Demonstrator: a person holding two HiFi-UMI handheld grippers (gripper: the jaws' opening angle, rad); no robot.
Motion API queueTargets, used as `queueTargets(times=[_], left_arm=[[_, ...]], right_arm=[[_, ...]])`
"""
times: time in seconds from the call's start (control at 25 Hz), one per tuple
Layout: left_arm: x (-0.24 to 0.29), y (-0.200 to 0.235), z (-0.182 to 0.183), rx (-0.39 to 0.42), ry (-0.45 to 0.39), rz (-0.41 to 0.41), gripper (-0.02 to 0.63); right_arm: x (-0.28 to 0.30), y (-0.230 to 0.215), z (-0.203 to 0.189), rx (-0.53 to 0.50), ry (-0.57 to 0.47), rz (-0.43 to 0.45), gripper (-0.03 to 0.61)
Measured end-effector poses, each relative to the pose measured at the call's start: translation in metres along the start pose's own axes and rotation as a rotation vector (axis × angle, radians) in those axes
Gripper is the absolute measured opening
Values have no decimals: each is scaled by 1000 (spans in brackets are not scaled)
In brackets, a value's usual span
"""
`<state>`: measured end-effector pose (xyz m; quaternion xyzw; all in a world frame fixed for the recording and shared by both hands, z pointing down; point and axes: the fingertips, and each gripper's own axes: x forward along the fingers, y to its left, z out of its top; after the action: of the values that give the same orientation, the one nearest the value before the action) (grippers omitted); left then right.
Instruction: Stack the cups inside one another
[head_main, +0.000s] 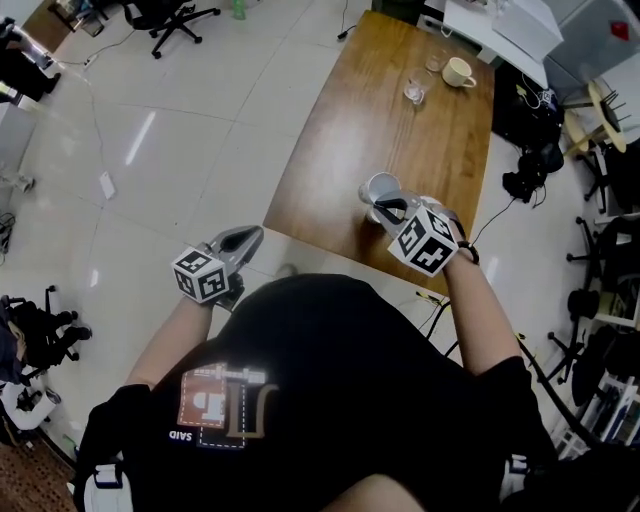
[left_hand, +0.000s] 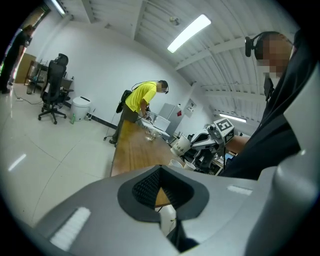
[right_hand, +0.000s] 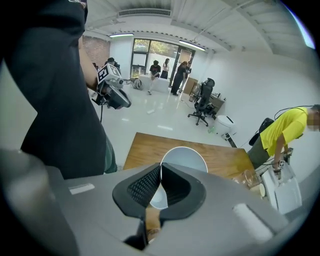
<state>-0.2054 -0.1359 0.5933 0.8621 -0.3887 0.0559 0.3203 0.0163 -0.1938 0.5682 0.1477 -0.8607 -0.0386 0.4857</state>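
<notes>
My right gripper is shut on the wall of a white cup and holds it tilted above the near end of the wooden table. In the right gripper view the jaws pinch the rim of that cup and its open mouth faces the camera. The left gripper view shows the held cup with the right gripper above two more white cups standing on the table. My left gripper hangs shut and empty over the floor, left of the table corner.
A cream mug and two small glasses stand at the table's far end. A person in a yellow shirt leans over that end. Office chairs and cables sit around the room.
</notes>
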Motion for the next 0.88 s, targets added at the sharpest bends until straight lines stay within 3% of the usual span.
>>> queueTargets(times=[0.2, 0.4, 0.88], left_arm=[[16, -17, 1, 13, 5, -37, 2], [26, -25, 7, 31, 12, -55, 2], [-1, -12, -2, 28, 27, 0, 2]], right_arm=[[-18, 4, -36, 9, 73, 6, 25], [1, 18, -62, 23, 121, 38, 25], [53, 28, -86, 67, 149, 46, 44]])
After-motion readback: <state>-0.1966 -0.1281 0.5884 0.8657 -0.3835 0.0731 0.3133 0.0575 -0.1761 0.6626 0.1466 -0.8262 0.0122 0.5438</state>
